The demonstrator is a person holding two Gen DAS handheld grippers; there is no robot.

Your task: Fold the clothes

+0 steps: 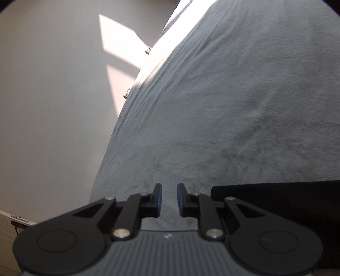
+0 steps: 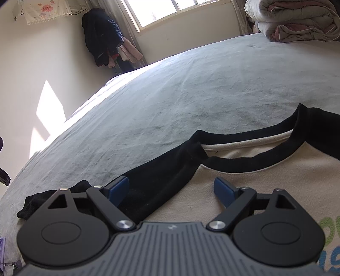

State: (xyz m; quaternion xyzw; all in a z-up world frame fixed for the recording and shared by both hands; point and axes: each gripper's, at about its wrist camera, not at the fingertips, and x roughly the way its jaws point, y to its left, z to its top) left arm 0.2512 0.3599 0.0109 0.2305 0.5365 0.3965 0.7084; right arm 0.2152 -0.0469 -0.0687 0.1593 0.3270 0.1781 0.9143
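Grey-blue fleece bedding (image 1: 223,110) fills most of the left wrist view, running from the lower middle up to the upper right. To its left is a pale wall (image 1: 46,95) with a bright patch of sunlight in the upper middle. At the bottom centre, the left gripper (image 1: 169,199) shows its two blue-padded fingers parted by a narrow gap, with only bedding visible between them and nothing pinched. Just right of it, at the lower right edge, lies a black sleeve (image 1: 276,197) of the garment.

In the right wrist view, a cream wall with a sunlit patch is at the left, dark clothes (image 2: 102,36) hang in the upper left corner, a window (image 2: 170,10) sits at top centre, and a rolled quilt (image 2: 295,19) rests on the bedding (image 2: 170,89) at the upper right. A cream sweatshirt (image 2: 244,176) with black sleeves and a black neckband lies flat across the lower right, its collar toward the upper right. The right gripper (image 2: 171,189), at bottom centre, has its fingers spread wide over the shoulder seam, one pad above the black sleeve, the other above the cream chest. Whether the pads touch the cloth cannot be told.
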